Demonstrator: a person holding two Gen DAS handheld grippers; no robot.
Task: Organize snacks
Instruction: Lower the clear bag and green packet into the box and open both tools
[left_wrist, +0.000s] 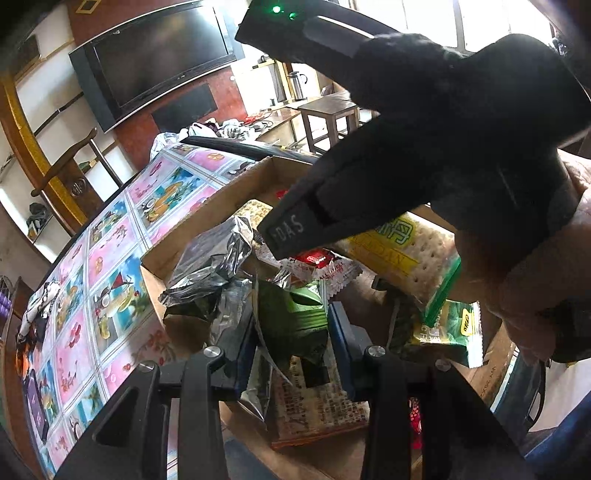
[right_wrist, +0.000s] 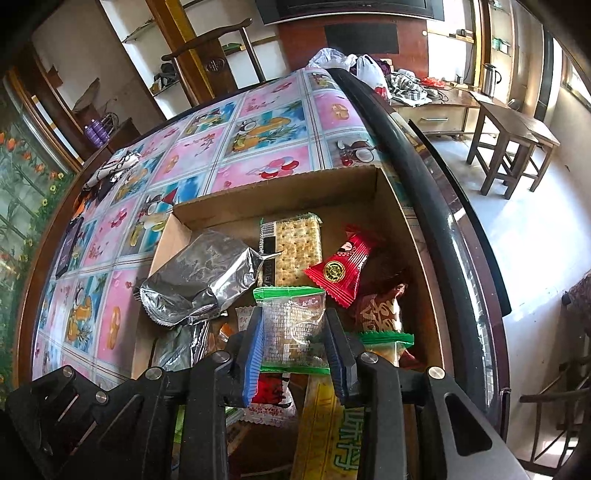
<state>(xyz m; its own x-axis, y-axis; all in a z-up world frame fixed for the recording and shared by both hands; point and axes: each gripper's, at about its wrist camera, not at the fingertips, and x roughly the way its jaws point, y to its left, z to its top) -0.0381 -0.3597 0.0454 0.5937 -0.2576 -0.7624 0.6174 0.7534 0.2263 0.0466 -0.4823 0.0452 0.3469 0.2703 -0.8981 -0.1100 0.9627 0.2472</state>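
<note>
**Cardboard box filling up, both jaws loaded**

Cardboard is your landmark: the open box (right_wrist: 384, 192) sits on the patterned bench (right_wrist: 258, 122) and already holds a silver foil pack (right_wrist: 199, 284), a cracker pack (right_wrist: 297, 247) and a red candy (right_wrist: 341, 269), so you are most likely gathering snacks here. Over the box, your right gripper (right_wrist: 295, 343) has its jaws partly closed, pinching a clear green-edged cracker packet (right_wrist: 291, 325) by its sides. Your left gripper (left_wrist: 291, 332) is likewise closed onto a dark green packet (left_wrist: 295, 317), just above the box's near end.
</note>
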